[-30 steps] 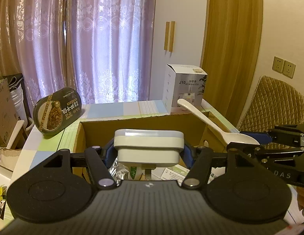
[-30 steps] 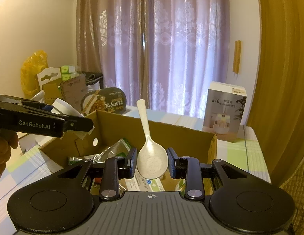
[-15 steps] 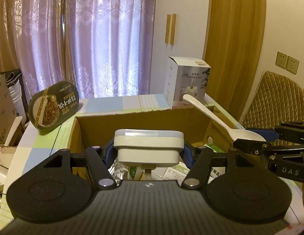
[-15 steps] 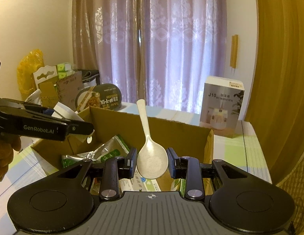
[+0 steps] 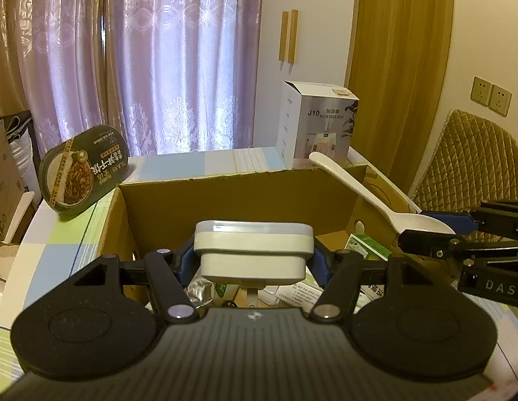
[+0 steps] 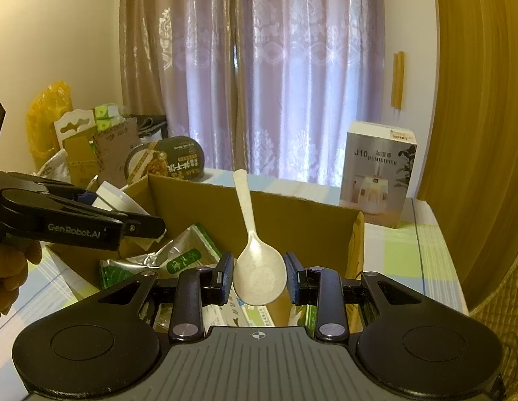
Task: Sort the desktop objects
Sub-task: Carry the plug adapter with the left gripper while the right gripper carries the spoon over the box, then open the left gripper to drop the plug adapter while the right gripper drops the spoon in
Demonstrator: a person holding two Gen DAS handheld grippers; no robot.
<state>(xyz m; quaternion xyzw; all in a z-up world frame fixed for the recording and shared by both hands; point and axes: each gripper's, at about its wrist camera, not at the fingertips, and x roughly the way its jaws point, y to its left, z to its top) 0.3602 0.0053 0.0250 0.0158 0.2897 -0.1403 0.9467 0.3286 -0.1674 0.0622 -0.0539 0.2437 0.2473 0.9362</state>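
Note:
My left gripper (image 5: 254,257) is shut on a white rectangular device (image 5: 254,245) and holds it level over the near side of an open cardboard box (image 5: 232,197). My right gripper (image 6: 259,277) is shut on the bowl of a white spoon (image 6: 255,267), whose handle points up and away over the same cardboard box (image 6: 292,220). In the left wrist view the spoon (image 5: 359,187) slants across the box's right corner. In the right wrist view the left gripper (image 6: 145,225) reaches in from the left. Foil and green packets (image 6: 178,254) and leaflets lie inside the box.
A humidifier carton (image 5: 319,123) stands behind the box on the checked tablecloth (image 5: 58,250). A noodle bowl (image 5: 83,170) leans on its edge at the back left. A quilted chair (image 5: 466,163) is on the right. Cardboard clutter (image 6: 85,140) and a person's hand (image 6: 8,267) are on the left.
Both grippers have shifted a little further over the box, so more of its inside shows. The holds on the white device and the spoon are unchanged.

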